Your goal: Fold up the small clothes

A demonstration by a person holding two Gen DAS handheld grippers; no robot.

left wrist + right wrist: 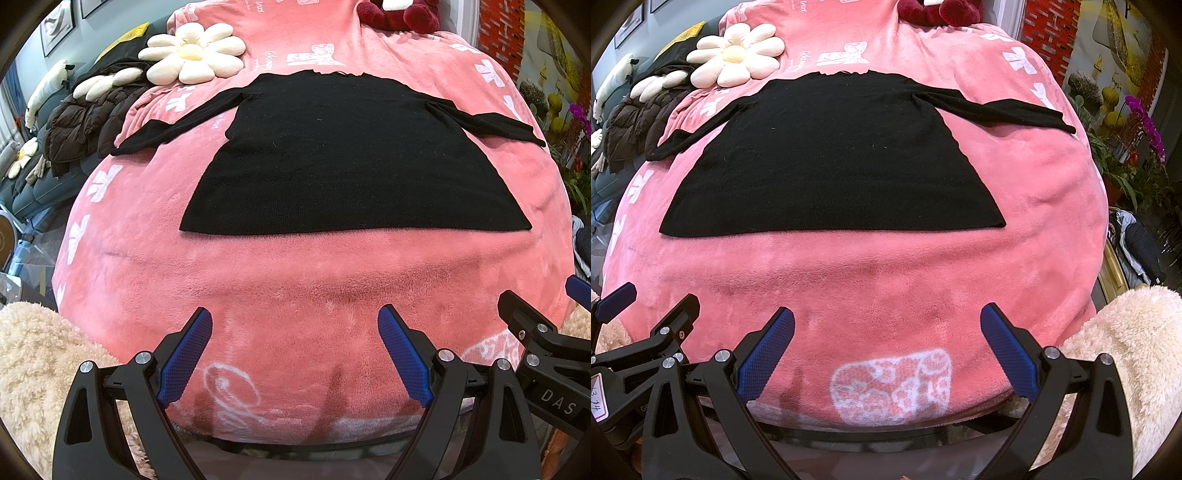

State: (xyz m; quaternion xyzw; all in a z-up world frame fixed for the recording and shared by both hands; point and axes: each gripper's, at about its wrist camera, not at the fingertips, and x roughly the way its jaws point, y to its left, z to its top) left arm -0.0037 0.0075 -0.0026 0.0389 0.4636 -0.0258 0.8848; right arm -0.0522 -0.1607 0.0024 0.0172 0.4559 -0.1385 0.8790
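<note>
Black knit long-sleeved top (347, 158) laid flat, spread out on pink fleece blanket with white bow prints (295, 280), hem toward the cameras, neckline at far end, both sleeves stretched outward to the sides. Left claw (294, 354) released, blue textured pads wide apart, hovering over bare blanket near the front edge, well short of the hem, holding nothing. Right claw (887, 350) likewise spread wide, empty, over a white floral patch on the blanket, apart from the top (834, 158). Right claw also visible at right edge of left view, just beside left claw. Cream daisy-shaped plush cushion (192, 53) beyond the left sleeve, dark brown puffer jacket (85, 125) off the blanket's left side, cream fluffy throw (1126, 354) at near corners.
</note>
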